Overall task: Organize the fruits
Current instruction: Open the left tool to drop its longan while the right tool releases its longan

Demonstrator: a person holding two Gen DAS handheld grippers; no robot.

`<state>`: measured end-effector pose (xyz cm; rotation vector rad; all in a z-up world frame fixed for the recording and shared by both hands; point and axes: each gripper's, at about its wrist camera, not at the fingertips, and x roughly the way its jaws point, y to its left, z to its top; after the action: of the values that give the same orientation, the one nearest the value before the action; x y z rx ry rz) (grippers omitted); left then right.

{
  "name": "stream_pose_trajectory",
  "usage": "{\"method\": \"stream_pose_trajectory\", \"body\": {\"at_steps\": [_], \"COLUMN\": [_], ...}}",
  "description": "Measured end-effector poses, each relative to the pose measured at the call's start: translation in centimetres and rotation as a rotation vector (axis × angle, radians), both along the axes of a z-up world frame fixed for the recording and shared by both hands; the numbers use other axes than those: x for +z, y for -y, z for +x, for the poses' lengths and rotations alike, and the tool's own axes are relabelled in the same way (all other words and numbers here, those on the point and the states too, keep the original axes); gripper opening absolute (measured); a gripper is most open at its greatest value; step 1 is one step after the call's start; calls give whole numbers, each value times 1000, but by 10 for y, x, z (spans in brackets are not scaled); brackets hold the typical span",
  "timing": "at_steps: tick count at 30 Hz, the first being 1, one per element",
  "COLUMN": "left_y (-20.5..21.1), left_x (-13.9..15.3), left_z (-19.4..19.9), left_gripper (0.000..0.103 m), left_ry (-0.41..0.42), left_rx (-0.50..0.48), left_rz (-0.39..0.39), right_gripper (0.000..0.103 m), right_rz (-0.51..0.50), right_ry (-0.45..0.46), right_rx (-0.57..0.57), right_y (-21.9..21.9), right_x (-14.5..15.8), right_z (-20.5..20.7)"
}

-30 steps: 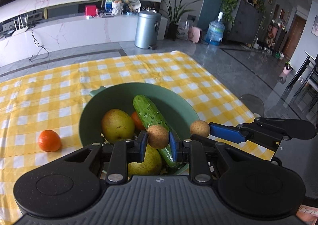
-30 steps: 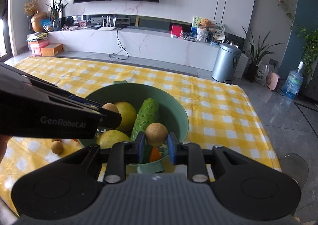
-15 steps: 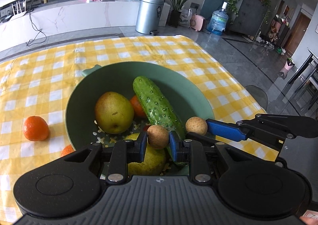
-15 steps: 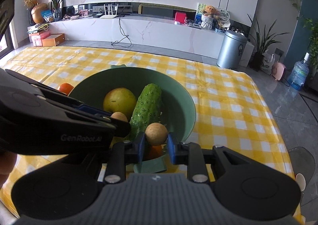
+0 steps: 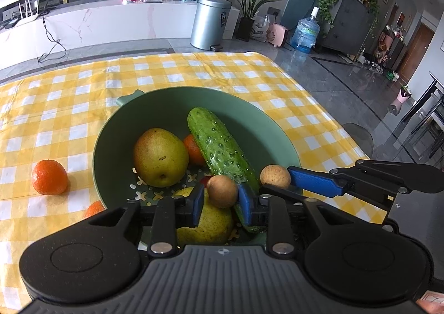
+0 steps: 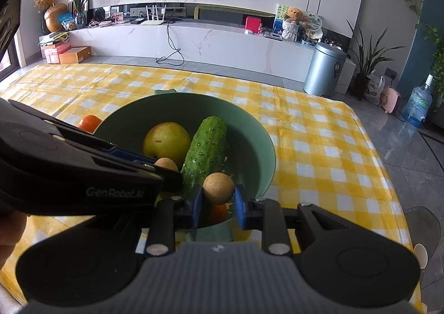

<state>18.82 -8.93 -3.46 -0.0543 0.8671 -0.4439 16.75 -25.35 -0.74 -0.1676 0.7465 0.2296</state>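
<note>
From the left wrist view, the left hand-held gripper (image 5: pixel 219 200) hangs over the near side of a green bowl (image 5: pixel 172 103) that stands on the desk (image 5: pixel 249 75) with its yellow-and-white checked cloth. Its jaws are opening around a small round brown fruit (image 5: pixel 222 191): a gap shows at the left pad while the right pad sits against the fruit. In the bowl lie a yellow-green pear (image 5: pixel 161 157), a cucumber (image 5: pixel 219 147), an orange partly hidden between them, and a second pear (image 5: pixel 206 221) under the jaws. A tangerine (image 5: pixel 49 177) rests on the cloth left of the bowl. The right hand-held gripper (image 5: pixel 280 178) reaches in from the right, gripping another brown fruit (image 5: pixel 275 176) over the bowl's rim. From the right wrist view, that right hand-held gripper (image 6: pixel 217 201) is clamped narrowly on its brown fruit (image 6: pixel 218 188), above the bowl's (image 6: pixel 249 130) near edge, and the left one crosses from the left beside the cucumber (image 6: pixel 206 151).
</note>
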Motion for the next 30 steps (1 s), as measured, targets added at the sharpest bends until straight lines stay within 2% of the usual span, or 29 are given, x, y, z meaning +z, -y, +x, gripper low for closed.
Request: {"method": "stream_pose_trajectory", "body": {"at_steps": [5, 8, 14, 16, 17, 18, 19, 22, 26, 28, 30], "left_y": [-3, -5, -6, -9, -11, -12, -14, -19, -29, -34, -39], "left_x": [6, 13, 27, 31, 34, 36, 37, 42, 48, 50, 52], "left_z": [-5, -9, -18, -21, -23, -24, -26, -32, -41, -46, -52], "left_gripper": [41, 43, 49, 55, 62, 66, 67, 69, 73, 73, 73], "left_ry": [22, 44, 93, 108, 114, 120, 128, 143, 162, 165, 169], "left_rx": [16, 22, 28, 30, 31, 31, 31, 38, 51, 44, 38], "left_rz": [-6, -2, 8, 4, 2, -1, -3, -3, -6, 8, 34], "right_gripper": [23, 33, 36, 43, 44, 51, 58, 66, 69, 75, 77], "right_rz": [4, 3, 4, 10, 14, 18, 23, 38, 84, 114, 144], "right_ry": [11, 25, 42, 53, 59, 64, 72, 89, 95, 104, 110], "right_rx": [-3, -5, -14, -21, -24, -29, -34, -55, -89, -108, -122], "right_y": [0, -1, -1, -1, -1, -2, -2, -4, -4, -6, -8], "right_x": [3, 4, 9, 12, 14, 15, 16, 20, 25, 26, 27], "right_z": [0, -3, -6, -8, -10, -11, -13, -19, -29, -35, -42]}}
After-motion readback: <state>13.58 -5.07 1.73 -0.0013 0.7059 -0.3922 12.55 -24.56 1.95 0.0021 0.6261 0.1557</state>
